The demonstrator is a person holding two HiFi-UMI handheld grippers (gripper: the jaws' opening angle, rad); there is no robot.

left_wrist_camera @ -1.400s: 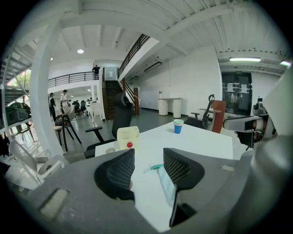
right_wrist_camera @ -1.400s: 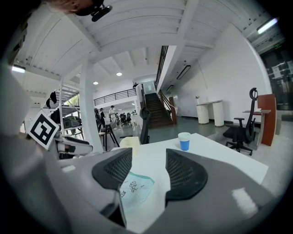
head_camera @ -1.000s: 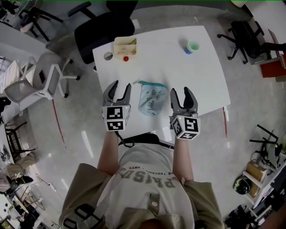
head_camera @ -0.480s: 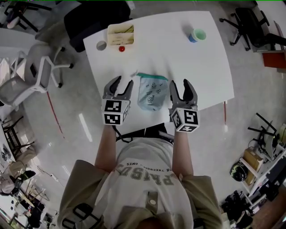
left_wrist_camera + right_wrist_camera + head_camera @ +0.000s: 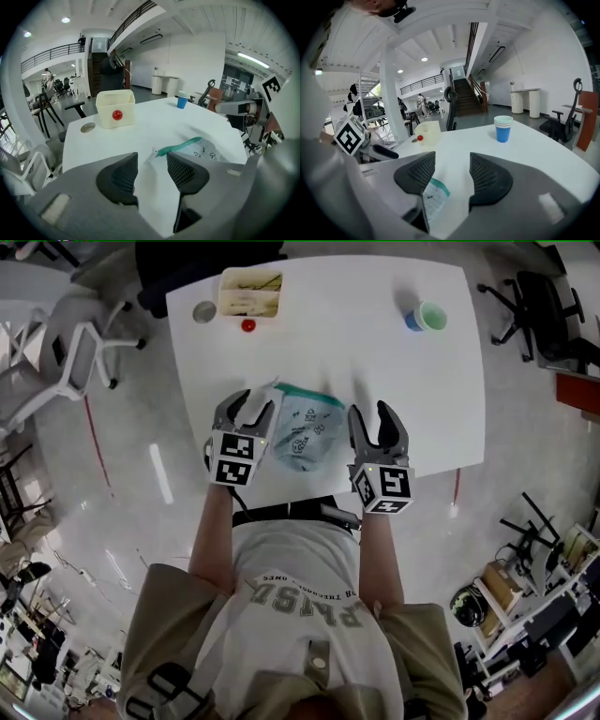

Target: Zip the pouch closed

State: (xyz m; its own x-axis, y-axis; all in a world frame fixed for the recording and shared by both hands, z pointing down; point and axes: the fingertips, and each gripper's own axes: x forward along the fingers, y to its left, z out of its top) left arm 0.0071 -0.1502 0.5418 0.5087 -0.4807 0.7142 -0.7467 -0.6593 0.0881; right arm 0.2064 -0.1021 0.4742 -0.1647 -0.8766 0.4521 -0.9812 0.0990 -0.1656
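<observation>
Just right of the left hand-held gripper [image 5: 255, 405] lies the pouch [image 5: 306, 432]

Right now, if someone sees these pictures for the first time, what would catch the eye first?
The pale pouch with a green zip edge lies on the white table, flanked by the open left tool and the open right tool. Farther back stand a blue cup at the right and a cream box at the left.
</observation>
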